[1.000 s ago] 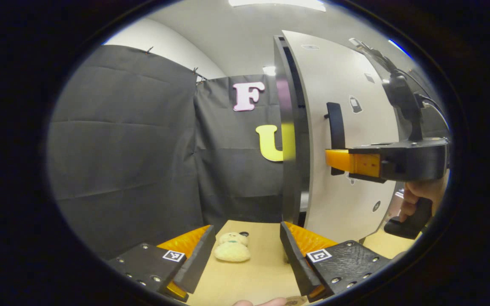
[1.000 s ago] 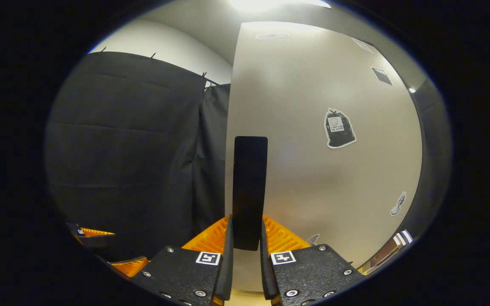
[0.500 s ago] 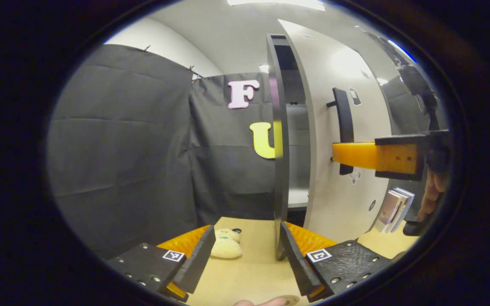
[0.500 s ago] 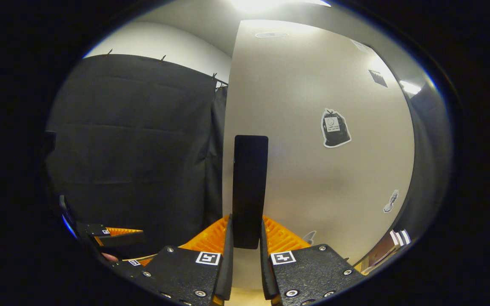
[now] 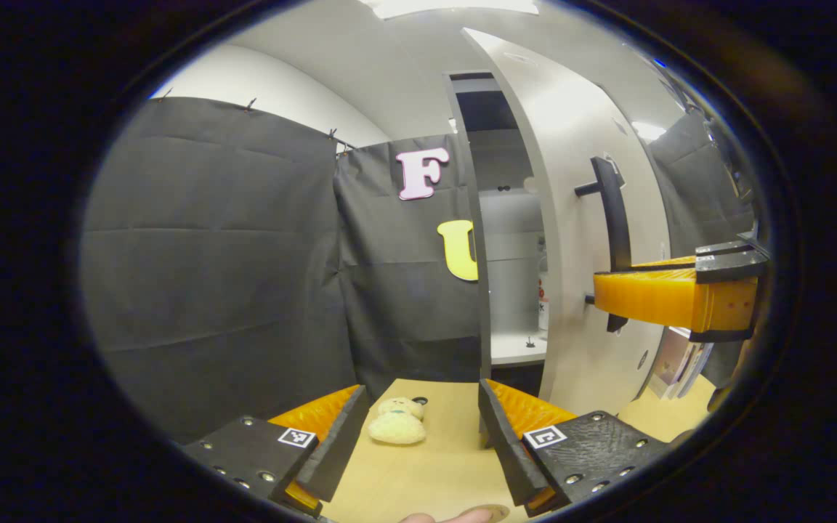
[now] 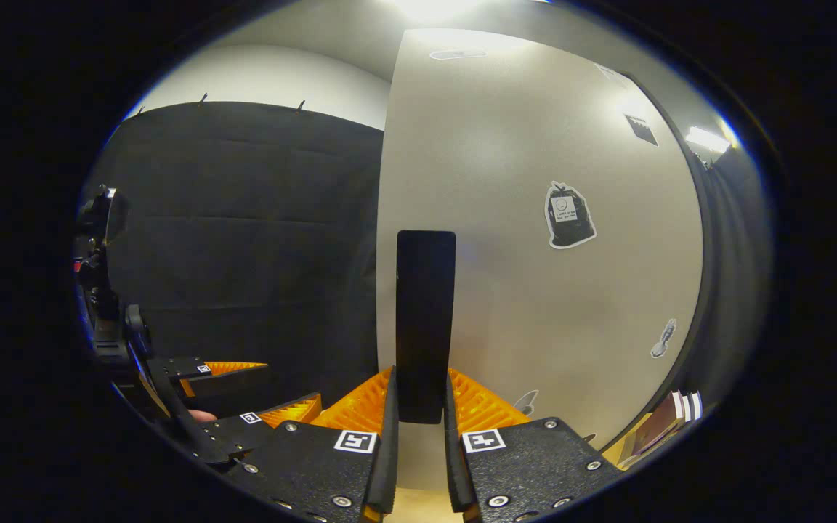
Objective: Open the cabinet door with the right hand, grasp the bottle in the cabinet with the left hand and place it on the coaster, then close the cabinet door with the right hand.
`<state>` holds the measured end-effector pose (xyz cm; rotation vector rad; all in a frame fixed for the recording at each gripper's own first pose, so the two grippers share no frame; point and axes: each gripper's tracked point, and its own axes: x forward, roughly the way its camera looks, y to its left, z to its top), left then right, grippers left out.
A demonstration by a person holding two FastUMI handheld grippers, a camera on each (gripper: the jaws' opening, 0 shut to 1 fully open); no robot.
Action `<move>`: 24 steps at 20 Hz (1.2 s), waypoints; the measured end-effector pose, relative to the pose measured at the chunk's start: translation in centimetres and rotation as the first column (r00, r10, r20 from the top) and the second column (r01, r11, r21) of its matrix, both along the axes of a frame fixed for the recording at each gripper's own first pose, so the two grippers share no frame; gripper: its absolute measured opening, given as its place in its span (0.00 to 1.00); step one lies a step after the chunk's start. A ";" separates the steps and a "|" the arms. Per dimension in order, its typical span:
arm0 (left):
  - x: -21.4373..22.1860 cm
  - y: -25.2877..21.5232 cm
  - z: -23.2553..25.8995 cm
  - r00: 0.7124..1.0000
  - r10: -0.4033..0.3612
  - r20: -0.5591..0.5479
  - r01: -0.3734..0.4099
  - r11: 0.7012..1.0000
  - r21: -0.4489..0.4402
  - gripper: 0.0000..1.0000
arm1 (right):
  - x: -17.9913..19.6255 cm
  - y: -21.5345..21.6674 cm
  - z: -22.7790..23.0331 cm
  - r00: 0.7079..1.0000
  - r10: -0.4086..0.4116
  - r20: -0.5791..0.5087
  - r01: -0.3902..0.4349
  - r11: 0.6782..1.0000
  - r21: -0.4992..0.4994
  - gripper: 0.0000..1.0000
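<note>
While my left gripper point(image 5: 418, 436) hangs low over the wooden table point(image 5: 440, 465) with its fingers spread wide and nothing between them, the left gripper view lets me look past the cabinet door point(image 5: 578, 218), which stands partly open. Through the gap I see a sliver of the bottle point(image 5: 542, 294) upright on the cabinet's shelf point(image 5: 513, 349), near the door edge. A small plush toy point(image 5: 398, 425) lies on the table ahead of my left fingers. The right gripper point(image 5: 662, 298) sits at the door's black handle point(image 5: 613, 218).

In the right gripper view, my right gripper point(image 6: 422, 428) is clamped on the handle point(image 6: 426, 319), both fingers pressing its lower end. The left gripper point(image 6: 244, 392) shows lower left, fingers apart. Some books point(image 6: 669, 421) stand at lower right.
</note>
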<state>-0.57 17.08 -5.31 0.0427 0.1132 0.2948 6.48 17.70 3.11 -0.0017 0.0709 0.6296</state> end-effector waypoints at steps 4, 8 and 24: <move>-0.6 -0.3 0.2 1.000 0.022 -0.003 -0.022 1.000 -0.010 0.89 | 0.2 -0.5 -0.2 0.998 0.055 -0.021 -0.055 0.998 0.019 0.29; -0.5 -0.5 0.5 1.000 0.011 0.005 -0.011 1.000 0.009 0.88 | -0.2 -1.3 -0.2 0.997 0.072 -0.024 -0.072 0.997 0.013 0.29; 1.1 -3.7 -0.1 0.998 -0.061 -0.026 0.060 0.997 -0.054 0.88 | -3.1 -6.1 0.0 1.000 0.015 -0.014 -0.014 1.000 0.011 0.27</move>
